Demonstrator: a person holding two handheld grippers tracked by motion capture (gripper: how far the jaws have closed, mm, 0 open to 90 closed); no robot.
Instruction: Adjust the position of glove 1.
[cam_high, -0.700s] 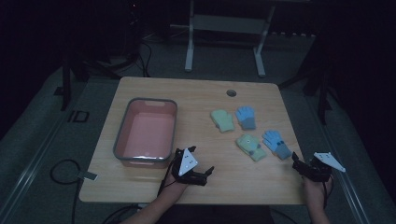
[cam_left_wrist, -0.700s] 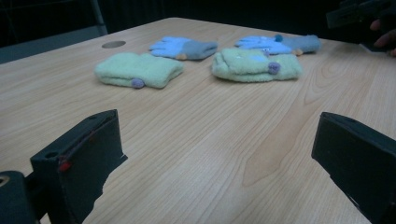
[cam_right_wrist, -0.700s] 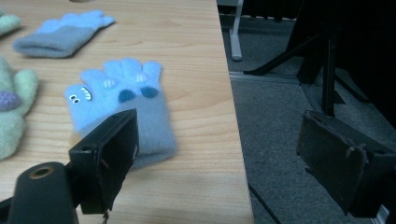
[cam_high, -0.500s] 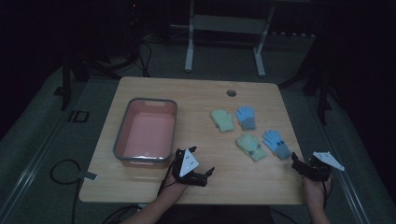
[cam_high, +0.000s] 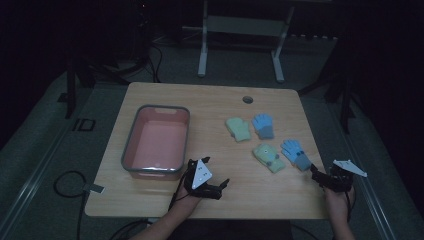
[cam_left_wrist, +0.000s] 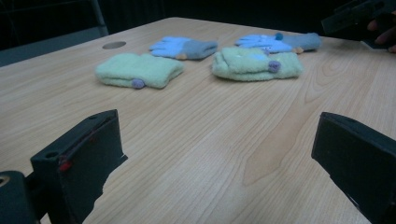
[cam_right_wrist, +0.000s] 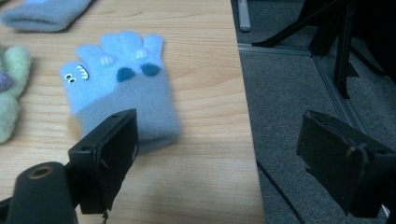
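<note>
Four small gloves lie on the right half of the wooden table (cam_high: 210, 102): a green glove (cam_high: 238, 128), a blue glove (cam_high: 263, 125), a second green glove (cam_high: 268, 156) and a second blue glove (cam_high: 296, 153). My left gripper (cam_high: 216, 172) rests near the front edge, open, with bare wood between its jaws (cam_left_wrist: 219, 158). It faces the gloves, green (cam_left_wrist: 140, 70) and blue (cam_left_wrist: 184, 46) farther off. My right gripper (cam_high: 318, 177) is open at the table's right edge, just behind the blue glove (cam_right_wrist: 121, 88). Its left jaw overlaps the grey cuff and its right jaw hangs over the floor (cam_right_wrist: 224, 154).
A pink tray (cam_high: 131, 145) with a grey rim stands on the left half of the table, just beyond my left gripper. A round hole (cam_high: 247, 99) sits near the far edge. Dark stands and cables surround the table on the grey floor.
</note>
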